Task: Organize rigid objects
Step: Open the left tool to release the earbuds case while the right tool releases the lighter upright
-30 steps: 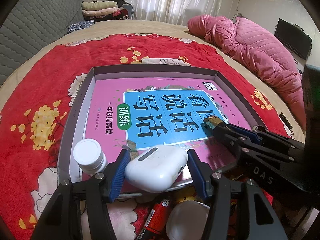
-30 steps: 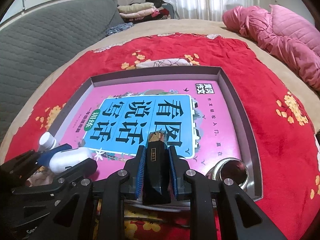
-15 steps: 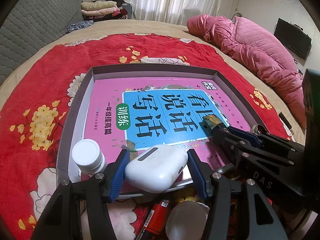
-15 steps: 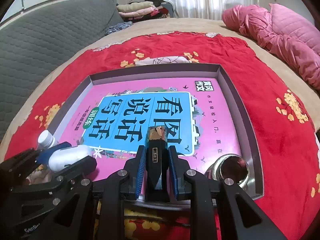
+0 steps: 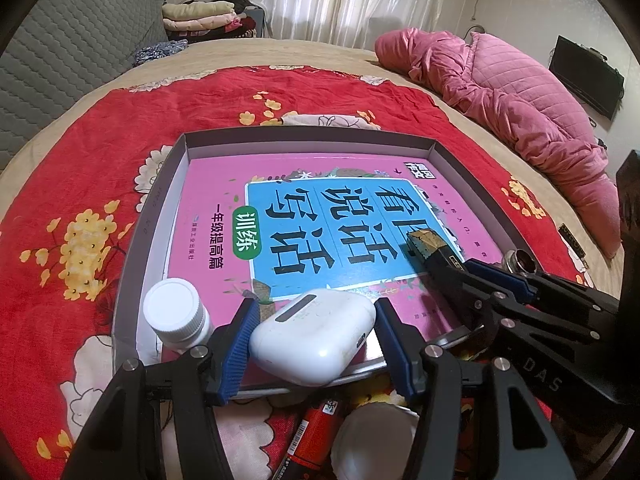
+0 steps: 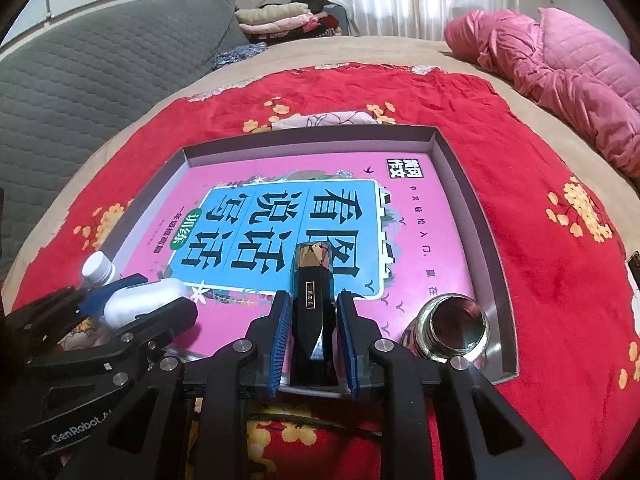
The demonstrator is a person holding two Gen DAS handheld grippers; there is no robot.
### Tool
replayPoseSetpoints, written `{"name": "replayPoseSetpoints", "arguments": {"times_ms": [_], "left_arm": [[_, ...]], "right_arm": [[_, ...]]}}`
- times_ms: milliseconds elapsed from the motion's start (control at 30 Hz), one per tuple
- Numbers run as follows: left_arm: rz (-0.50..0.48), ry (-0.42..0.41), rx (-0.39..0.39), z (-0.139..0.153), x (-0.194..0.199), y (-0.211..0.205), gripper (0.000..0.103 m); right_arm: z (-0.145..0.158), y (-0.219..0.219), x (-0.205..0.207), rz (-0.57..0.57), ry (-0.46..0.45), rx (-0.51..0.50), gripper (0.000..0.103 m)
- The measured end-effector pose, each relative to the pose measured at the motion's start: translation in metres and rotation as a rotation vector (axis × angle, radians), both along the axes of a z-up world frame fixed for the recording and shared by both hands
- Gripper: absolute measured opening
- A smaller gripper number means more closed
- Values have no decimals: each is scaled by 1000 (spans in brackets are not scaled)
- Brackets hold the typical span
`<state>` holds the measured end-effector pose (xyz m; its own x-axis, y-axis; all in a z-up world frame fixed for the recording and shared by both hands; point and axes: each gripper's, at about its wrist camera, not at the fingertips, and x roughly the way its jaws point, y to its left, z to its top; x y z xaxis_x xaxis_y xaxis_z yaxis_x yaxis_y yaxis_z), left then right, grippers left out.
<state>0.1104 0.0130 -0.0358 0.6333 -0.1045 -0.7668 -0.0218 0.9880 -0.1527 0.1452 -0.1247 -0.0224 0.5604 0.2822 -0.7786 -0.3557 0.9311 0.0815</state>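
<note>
Left wrist view: left gripper (image 5: 312,340) wide apart around the white rounded plastic earbud case (image 5: 310,334), blue pads (image 5: 240,340) near its sides, contact on either side hard to confirm, so no firm clamp. Case lying across the near wall of the shallow grey cardboard tray (image 5: 160,208), partly on the pink and blue exercise book (image 5: 320,216) lining it. Small white screw-cap bottle (image 5: 176,314) upright in the tray's near left corner, just beside the left pad. Risk, as a judgement: smooth rounded shell squirting out of a closing grip, or a pad nudging the bottle over. Red cylindrical marker-like item (image 5: 310,438) and a white round lid (image 5: 374,440) on the red floral bedspread (image 5: 100,160) below, outside the tray.

Right wrist view: right gripper (image 6: 312,334) narrowly apart, pads flanking the black faceted bottle with a gold cap (image 6: 312,300); hard to tell whether gripped or just released. Bottle lying over the tray's near edge, cap pointing onto the book. Shiny metal jar-like fitting (image 6: 452,332) upright in the near right corner, just beside the right pad. Likely hazard: black bottle rolling on its facets off the tray wall onto the bedspread.
</note>
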Motion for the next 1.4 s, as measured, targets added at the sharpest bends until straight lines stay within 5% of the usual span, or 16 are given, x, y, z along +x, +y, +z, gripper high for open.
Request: {"name": "replayPoseSetpoints", "arguments": {"times_ms": [1400], "left_arm": [[18,23,10,-4,5,-1,58]], "right_arm": [[21,-14,-19,5,-16,31,27]]}}
